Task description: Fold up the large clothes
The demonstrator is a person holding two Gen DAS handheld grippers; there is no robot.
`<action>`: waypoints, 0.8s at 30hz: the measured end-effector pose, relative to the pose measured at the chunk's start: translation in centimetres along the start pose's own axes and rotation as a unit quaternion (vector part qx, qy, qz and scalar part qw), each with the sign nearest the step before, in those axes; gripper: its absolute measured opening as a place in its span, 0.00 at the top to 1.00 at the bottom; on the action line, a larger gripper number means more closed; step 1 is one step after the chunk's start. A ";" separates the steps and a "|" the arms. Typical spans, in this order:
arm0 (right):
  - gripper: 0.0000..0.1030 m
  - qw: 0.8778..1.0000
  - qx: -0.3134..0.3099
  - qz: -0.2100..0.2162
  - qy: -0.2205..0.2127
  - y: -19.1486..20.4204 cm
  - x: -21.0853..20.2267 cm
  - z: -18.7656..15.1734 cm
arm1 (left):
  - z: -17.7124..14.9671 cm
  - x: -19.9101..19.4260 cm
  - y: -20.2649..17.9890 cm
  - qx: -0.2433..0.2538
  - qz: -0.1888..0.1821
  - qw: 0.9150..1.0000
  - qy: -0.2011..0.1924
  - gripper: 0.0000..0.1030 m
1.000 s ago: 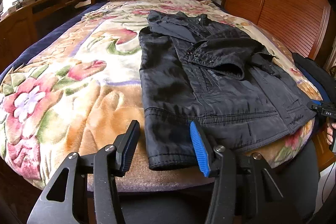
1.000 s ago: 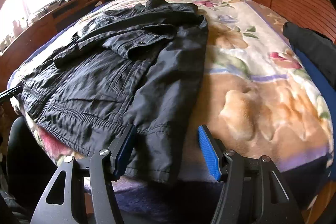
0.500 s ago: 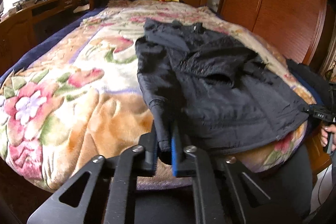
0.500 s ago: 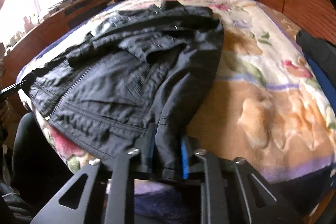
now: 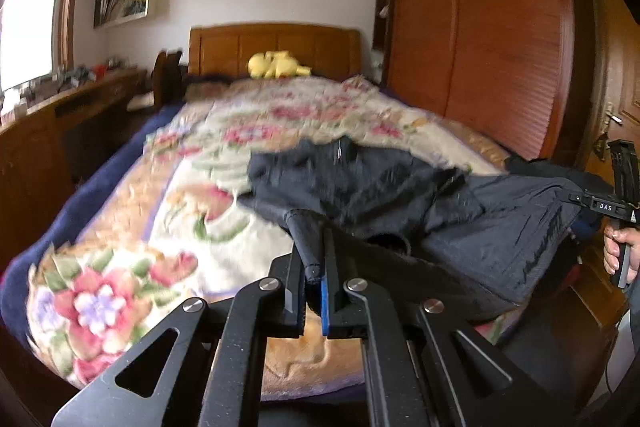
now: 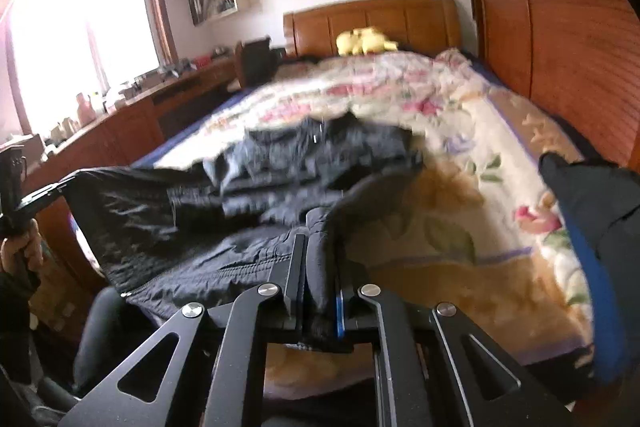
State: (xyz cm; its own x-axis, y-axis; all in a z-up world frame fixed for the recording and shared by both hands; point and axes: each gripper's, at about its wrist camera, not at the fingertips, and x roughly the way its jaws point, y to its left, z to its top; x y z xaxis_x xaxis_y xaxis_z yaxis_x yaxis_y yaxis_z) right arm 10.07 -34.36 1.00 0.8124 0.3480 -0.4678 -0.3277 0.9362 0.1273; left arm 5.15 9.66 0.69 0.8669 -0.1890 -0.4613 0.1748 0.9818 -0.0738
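Two claws, one garment: left claw (image 5: 314, 267) clamped on near left hem corner of black padded nylon jacket (image 5: 400, 195); right claw (image 6: 320, 267) clamped on near right hem corner (image 6: 320, 239). Near hem raised off floral plush blanket (image 5: 120, 267); collar end resting on wooden bed (image 5: 276, 43), mid-mattress. Yellow plush toy (image 5: 276, 65) at far headboard. Dark folded garment (image 6: 592, 195) at bed's right edge.
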 end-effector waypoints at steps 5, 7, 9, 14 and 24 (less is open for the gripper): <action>0.91 0.999 -0.013 -0.003 -0.034 1.0 -5.4 0.1 | 1.6 -4.4 -1.0 0.016 -0.008 0.999 -0.038 0.95; 0.91 0.999 -0.017 -0.009 -0.046 1.1 -7.4 -0.1 | 2.0 -5.8 -1.4 0.021 -0.010 0.999 -0.048 0.95; 0.91 0.998 -0.018 -0.003 -0.059 1.3 -9.2 -0.2 | 2.5 -6.7 -1.5 0.023 -0.013 0.998 -0.057 0.95; 0.91 0.995 -0.018 0.001 -0.096 1.2 -13.5 -1.0 | 3.2 -9.8 -1.8 0.024 -0.021 0.996 -0.084 0.95; 0.91 0.994 -0.020 -0.005 -0.104 -0.6 -12.6 -3.4 | 3.2 -10.4 -2.6 0.033 -0.013 0.996 -0.083 0.95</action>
State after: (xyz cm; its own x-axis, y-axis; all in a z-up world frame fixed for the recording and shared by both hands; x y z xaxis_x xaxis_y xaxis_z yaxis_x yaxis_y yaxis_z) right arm -1.60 -39.48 3.79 0.8965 0.3450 -0.2781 -0.3344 0.9385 0.0862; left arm -2.81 8.98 8.53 0.9261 -0.2199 -0.3064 0.2235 0.9744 -0.0239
